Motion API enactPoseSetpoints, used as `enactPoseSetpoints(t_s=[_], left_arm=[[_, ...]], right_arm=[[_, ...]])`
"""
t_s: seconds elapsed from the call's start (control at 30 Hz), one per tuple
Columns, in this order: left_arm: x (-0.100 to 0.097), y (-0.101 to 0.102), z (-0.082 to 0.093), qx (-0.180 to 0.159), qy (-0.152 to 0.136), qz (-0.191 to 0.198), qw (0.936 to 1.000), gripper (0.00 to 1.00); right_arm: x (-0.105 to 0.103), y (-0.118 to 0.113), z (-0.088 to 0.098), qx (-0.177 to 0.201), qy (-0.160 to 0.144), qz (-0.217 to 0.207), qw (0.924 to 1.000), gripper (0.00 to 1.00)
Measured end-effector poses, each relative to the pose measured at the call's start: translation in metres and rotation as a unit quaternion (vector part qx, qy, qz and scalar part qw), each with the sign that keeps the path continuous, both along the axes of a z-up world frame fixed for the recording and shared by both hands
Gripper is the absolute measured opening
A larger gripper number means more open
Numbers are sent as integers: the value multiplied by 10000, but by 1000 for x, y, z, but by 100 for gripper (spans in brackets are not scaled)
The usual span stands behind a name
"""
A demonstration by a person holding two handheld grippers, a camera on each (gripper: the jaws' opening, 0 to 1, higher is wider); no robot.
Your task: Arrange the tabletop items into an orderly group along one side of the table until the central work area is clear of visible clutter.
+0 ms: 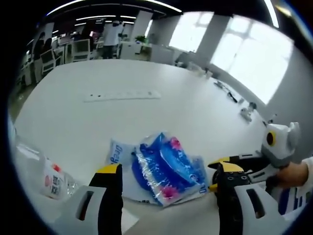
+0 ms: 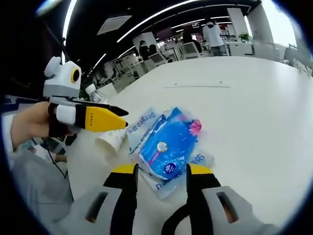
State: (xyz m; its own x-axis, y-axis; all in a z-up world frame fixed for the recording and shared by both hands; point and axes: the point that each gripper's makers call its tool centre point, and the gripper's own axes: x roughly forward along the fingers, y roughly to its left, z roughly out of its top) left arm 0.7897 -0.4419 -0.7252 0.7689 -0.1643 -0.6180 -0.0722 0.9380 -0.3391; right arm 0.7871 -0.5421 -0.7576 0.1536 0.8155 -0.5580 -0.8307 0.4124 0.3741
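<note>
The wide white worktop (image 1: 146,112) carries the blue wet-wipes packs (image 1: 164,169) near its front edge, lying flat in a loose overlapping pile, probably waiting to be moved to one side. Both the left gripper (image 1: 168,188) and the right gripper (image 2: 161,183) hover just before the pile with fingers released, grasping nothing. A paper cup (image 2: 110,141) lies tipped just beside the packs.

We see a large white table (image 1: 146,112) stretching away from us. Toward one o'clock in the left gripper view, bright windows (image 1: 254,58) line a pale wall. At eleven o'clock stand desks and chairs (image 1: 78,49) of an open office, and long ceiling light strips (image 2: 161,17) run overhead across a dark ceiling.
</note>
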Motion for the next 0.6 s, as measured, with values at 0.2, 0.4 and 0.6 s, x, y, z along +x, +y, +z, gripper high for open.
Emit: enactPoseSetpoints(t_s=[0.2,0.4,0.6], left_arm=[[1,3,-1,37,52,-74,10000,76],[2,0,-4,50,121,-201,9997,75],[5,2,-1,56,68,-243,9997,74]], right_arm=[[-5,2,-4,31,19,67,10000,37],[-4,-1,-8,-11,97,16,10000,37],[-2,-3,0,58,67,-49,9999,38]])
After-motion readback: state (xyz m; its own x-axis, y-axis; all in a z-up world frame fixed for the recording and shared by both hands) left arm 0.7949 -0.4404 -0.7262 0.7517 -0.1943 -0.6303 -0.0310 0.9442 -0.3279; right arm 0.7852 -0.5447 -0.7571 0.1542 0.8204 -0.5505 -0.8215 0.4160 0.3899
